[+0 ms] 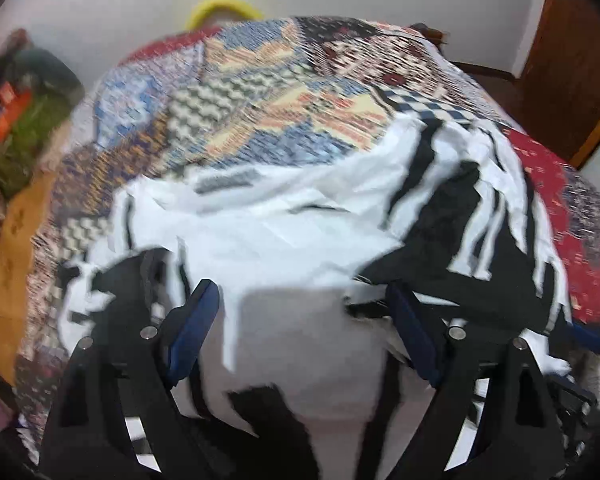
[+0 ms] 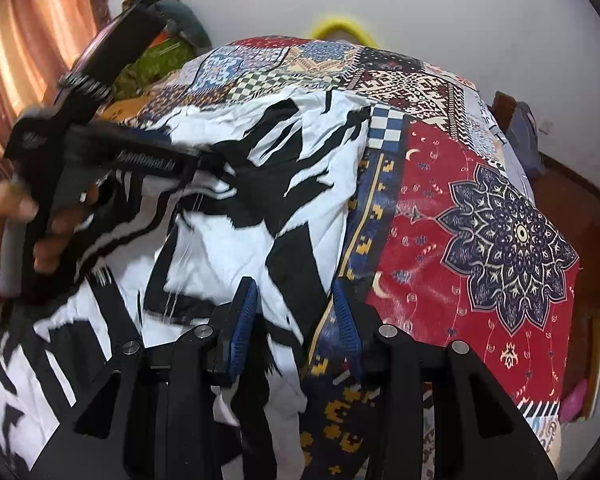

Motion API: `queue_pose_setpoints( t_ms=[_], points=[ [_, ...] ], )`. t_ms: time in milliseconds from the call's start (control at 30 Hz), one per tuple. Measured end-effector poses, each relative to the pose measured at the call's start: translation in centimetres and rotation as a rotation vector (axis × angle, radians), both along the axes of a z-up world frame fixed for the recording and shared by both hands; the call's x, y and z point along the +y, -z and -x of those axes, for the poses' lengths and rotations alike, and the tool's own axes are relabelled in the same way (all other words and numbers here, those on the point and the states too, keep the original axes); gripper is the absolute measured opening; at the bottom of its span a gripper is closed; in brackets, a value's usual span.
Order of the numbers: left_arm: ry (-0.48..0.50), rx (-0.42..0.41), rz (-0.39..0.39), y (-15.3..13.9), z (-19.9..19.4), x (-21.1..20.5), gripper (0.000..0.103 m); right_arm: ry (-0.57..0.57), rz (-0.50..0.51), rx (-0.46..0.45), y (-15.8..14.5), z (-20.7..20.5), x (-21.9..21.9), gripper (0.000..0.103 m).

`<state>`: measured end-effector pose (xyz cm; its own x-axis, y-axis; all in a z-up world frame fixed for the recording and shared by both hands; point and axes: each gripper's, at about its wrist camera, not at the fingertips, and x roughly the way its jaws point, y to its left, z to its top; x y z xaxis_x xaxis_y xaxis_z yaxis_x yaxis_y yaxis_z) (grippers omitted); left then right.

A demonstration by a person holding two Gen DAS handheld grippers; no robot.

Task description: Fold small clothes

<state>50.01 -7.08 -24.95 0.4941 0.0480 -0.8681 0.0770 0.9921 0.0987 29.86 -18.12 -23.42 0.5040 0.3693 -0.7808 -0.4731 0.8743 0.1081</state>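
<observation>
A crumpled black-and-white patterned garment [image 1: 300,208] [image 2: 260,184] lies on a bed with a patchwork cover [image 1: 260,92] [image 2: 480,220]. My left gripper [image 1: 300,296] hangs open and wide above the garment's near part, with white cloth lying below and between its blue pads [image 1: 196,320]; they do not press on it. My right gripper [image 2: 293,286] is partly open at the garment's right edge. That edge runs between its pads [image 2: 244,316] without being pinched. In the right wrist view a hand [image 2: 4,216] holds the other tool's black frame [image 2: 132,152] over the garment's left side.
A yellow ring [image 1: 220,6] [image 2: 342,26] stands against the white wall behind the bed. Green and orange clutter [image 1: 32,120] lies to the left, with a pink curtain [image 2: 32,60] beyond. A wooden door [image 1: 572,60] is at the right. Bare cover shows right of the garment.
</observation>
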Motion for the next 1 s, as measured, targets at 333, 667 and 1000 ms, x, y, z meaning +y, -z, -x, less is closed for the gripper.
queue_pose_setpoints(
  t_ms=[333, 667, 1000],
  points=[
    [0.065, -0.006, 0.039, -2.3, 3.5, -1.1, 0.086, 0.020, -0.029, -0.031, -2.4, -0.4, -1.4, 0.036],
    [0.138, 0.070, 0.011, 0.2, 6.3, -2.0, 0.087, 0.044, 0.046, 0.003, -0.6, -3.1, 0.1, 0.037],
    [-0.002, 0.075, 0.006, -1.7, 11.4, 7.3, 0.087, 0.113, 0.021, 0.032, -2.3, 0.3, -3.0, 0.040]
  ],
)
